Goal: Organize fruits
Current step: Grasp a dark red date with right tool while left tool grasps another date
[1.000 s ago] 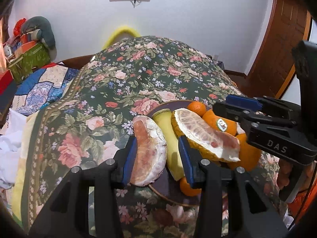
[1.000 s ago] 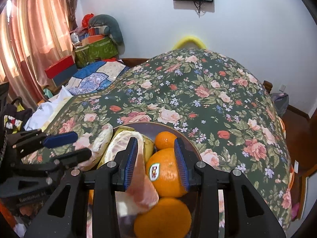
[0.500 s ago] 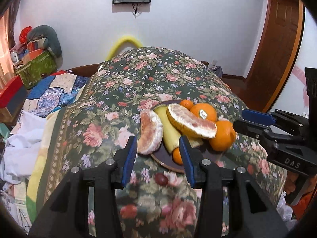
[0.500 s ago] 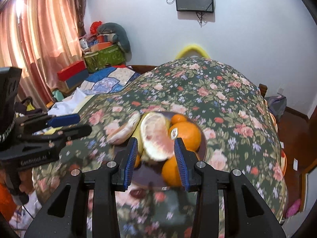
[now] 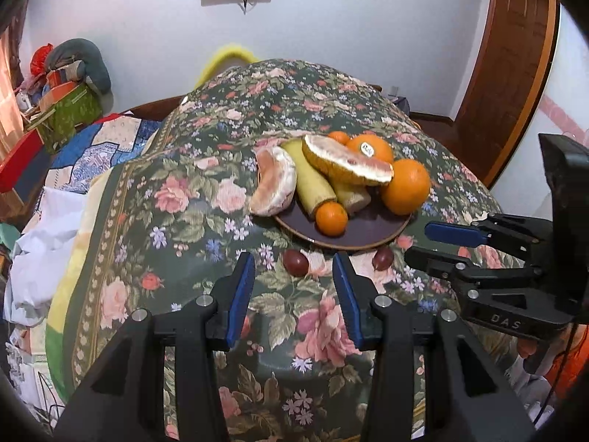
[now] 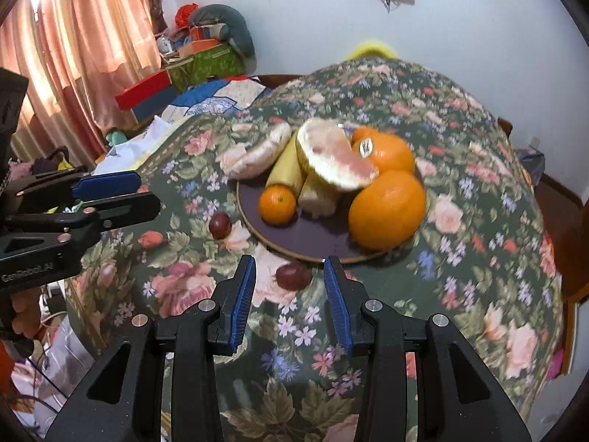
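Nearest in the left wrist view, the left gripper (image 5: pixel 293 294) hangs with its fingers narrowly parted and nothing between them; a dark plum (image 5: pixel 295 262) lies on the floral table (image 5: pixel 176 228) just beyond the tips, at lower centre. The right gripper (image 6: pixel 289 293) is likewise narrowly parted and empty, lined up on a second plum (image 6: pixel 293 276) at lower centre of its own view. Both plums sit loose on the cloth, so a finger landing off-centre could roll one toward the table edge, and the gap looks barely wider than the fruit.

Just past them, the dark plate (image 5: pixel 364 234) at mid-frame is piled with two oranges (image 5: pixel 405 186), a small mandarin (image 5: pixel 331 218), a banana (image 5: pixel 311 180) and peeled pomelo pieces (image 5: pixel 274 180). One pomelo piece overhangs the rim at left and may slip if nudged. The two grippers work close together and could collide. Farther off, upper left, boxes and bedding are stacked.
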